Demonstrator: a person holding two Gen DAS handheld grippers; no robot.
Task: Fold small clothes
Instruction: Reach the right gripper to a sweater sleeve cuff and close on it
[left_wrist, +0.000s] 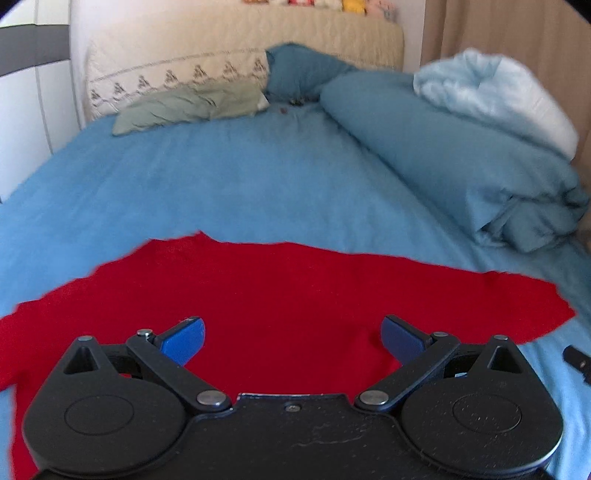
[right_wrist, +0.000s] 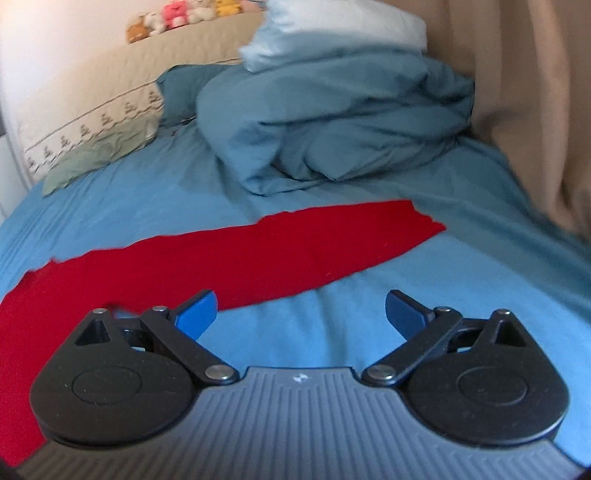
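Note:
A red garment (left_wrist: 288, 295) lies spread flat on the blue bed sheet (left_wrist: 221, 184). My left gripper (left_wrist: 291, 338) hovers over its near middle, open wide, nothing between its blue pads. In the right wrist view the same red garment (right_wrist: 258, 254) stretches from the lower left up to a sleeve end at centre right. My right gripper (right_wrist: 300, 312) is open over bare sheet just right of the cloth's near edge; its left pad (right_wrist: 195, 314) sits at the red edge. A dark tip of the right gripper (left_wrist: 576, 360) shows at the left wrist view's right margin.
A bunched teal duvet (left_wrist: 461, 162) with a pale blue blanket (left_wrist: 491, 96) on top fills the bed's far right. A green pillow (left_wrist: 184, 105) and teal pillow (left_wrist: 299, 72) lie by the beige headboard (left_wrist: 240, 40). A tan curtain (right_wrist: 535, 110) hangs at right.

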